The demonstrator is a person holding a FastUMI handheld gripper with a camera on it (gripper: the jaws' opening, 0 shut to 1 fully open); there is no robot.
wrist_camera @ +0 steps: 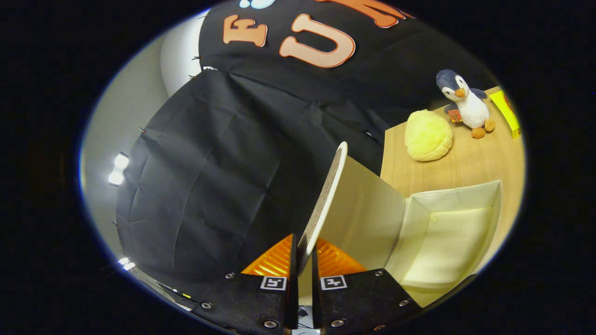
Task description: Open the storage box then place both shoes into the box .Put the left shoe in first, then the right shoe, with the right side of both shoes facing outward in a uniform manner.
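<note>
The gripper [305,260] is pinching the box's lid [326,200] at lower centre; better swinging it fully back, clear of the box [447,242].

A black cloth wall [223,163] hangs behind a wooden table [470,160]. Bright lights [118,168] shine on a pale wall [139,83] beside it.
</note>
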